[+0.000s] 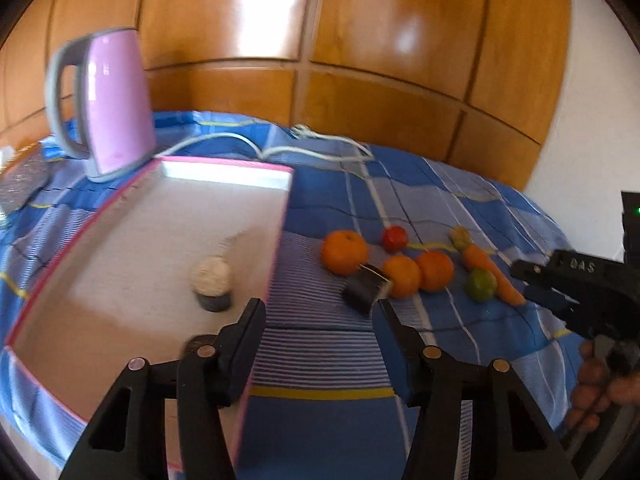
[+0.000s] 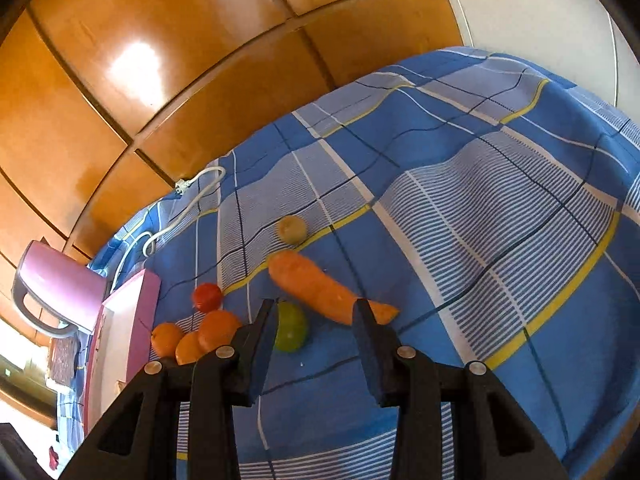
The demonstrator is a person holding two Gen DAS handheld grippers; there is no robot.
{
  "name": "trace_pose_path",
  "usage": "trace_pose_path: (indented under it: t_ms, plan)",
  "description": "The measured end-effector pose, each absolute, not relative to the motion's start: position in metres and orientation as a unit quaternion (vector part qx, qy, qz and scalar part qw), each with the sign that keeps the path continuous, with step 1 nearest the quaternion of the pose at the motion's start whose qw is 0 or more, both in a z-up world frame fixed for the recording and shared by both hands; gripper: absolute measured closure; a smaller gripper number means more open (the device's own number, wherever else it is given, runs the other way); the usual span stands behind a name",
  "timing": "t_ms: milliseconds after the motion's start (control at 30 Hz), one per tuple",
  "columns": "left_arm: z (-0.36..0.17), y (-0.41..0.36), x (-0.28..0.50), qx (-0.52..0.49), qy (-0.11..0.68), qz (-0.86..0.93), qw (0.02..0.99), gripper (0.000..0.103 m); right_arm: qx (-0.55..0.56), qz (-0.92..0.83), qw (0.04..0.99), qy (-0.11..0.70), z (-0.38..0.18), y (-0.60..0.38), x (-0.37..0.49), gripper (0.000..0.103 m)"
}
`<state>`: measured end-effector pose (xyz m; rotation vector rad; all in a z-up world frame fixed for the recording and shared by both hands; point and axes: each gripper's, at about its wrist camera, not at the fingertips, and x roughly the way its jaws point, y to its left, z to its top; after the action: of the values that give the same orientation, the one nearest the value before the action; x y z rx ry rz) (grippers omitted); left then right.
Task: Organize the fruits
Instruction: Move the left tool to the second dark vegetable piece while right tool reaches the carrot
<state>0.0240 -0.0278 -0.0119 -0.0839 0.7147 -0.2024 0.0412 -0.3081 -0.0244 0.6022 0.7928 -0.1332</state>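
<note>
Little looks done: the oranges [image 1: 345,257], lime [image 1: 481,284] and carrot [image 1: 492,274] lie on the bed right of the tray [image 1: 140,248], both the left hand-held gripper [image 1: 320,312] and the right hand-held gripper [image 2: 316,312] part-open, empty.

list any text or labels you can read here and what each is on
"DAS", or close to it: raised letters on the black body of the right gripper, blurred, so the reading is unsure.
The kettle, tray, fruit and cloth show no text.
The green light on the dark box at the right edge is a lamp, not a sign.
</note>
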Motion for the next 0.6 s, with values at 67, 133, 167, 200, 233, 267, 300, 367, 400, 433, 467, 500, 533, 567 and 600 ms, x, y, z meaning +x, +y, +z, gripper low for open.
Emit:
trace_pose_path:
  t_ms: [67, 133, 167, 200, 233, 267, 300, 367, 400, 433, 467, 500, 533, 567, 600]
  plan:
    - [-0.015, -0.035, 0.026, -0.028, 0.354, -0.107, 0.929, 0.045, 0.285, -0.068, 0.878, 0.379, -0.025, -0.308, 0.043, 0.064]
    - [-0.017, -0.04, 0.027, -0.014, 0.354, -0.106, 0.929, 0.043, 0.27, -0.07, 0.884, 0.375, -0.022, -0.306, 0.046, 0.064]
    - [-0.017, -0.041, 0.028, -0.01, 0.353, -0.106, 0.93, 0.039, 0.265, -0.067, 0.886, 0.374, -0.022, -0.305, 0.048, 0.064]
    - [-0.018, -0.042, 0.028, -0.008, 0.352, -0.11, 0.93, 0.038, 0.259, -0.065, 0.887, 0.376, -0.023, -0.303, 0.051, 0.064]
    - [-0.018, -0.043, 0.029, -0.008, 0.354, -0.115, 0.928, 0.038, 0.252, -0.064, 0.888, 0.379, -0.023, -0.301, 0.055, 0.064]
    - [-0.019, -0.044, 0.03, -0.008, 0.358, -0.118, 0.926, 0.038, 0.241, -0.06, 0.89, 0.383, -0.024, -0.297, 0.06, 0.064]
    - [-0.02, -0.043, 0.03, -0.01, 0.36, -0.12, 0.925, 0.038, 0.232, -0.06, 0.891, 0.386, -0.025, -0.295, 0.064, 0.064]
    - [-0.021, -0.043, 0.032, -0.016, 0.365, -0.126, 0.922, 0.038, 0.21, -0.065, 0.897, 0.385, -0.024, -0.29, 0.071, 0.064]
    - [-0.022, -0.043, 0.032, -0.016, 0.366, -0.128, 0.922, 0.038, 0.199, -0.066, 0.899, 0.384, -0.024, -0.288, 0.074, 0.064]
    - [-0.022, -0.043, 0.033, -0.017, 0.367, -0.13, 0.921, 0.038, 0.188, -0.066, 0.901, 0.386, -0.024, -0.286, 0.078, 0.064]
    - [-0.022, -0.043, 0.033, -0.018, 0.367, -0.131, 0.921, 0.038, 0.182, -0.065, 0.901, 0.389, -0.025, -0.285, 0.08, 0.064]
    - [-0.022, -0.044, 0.034, -0.019, 0.367, -0.133, 0.921, 0.038, 0.174, -0.066, 0.9, 0.393, -0.027, -0.284, 0.083, 0.064]
    - [-0.022, -0.045, 0.034, -0.019, 0.368, -0.136, 0.92, 0.038, 0.164, -0.072, 0.901, 0.395, -0.027, -0.283, 0.085, 0.064]
    - [-0.023, -0.045, 0.034, -0.02, 0.369, -0.139, 0.919, 0.038, 0.157, -0.077, 0.901, 0.396, -0.028, -0.282, 0.086, 0.063]
    - [-0.023, -0.046, 0.036, -0.021, 0.374, -0.147, 0.915, 0.038, 0.15, -0.081, 0.901, 0.398, -0.028, -0.282, 0.088, 0.063]
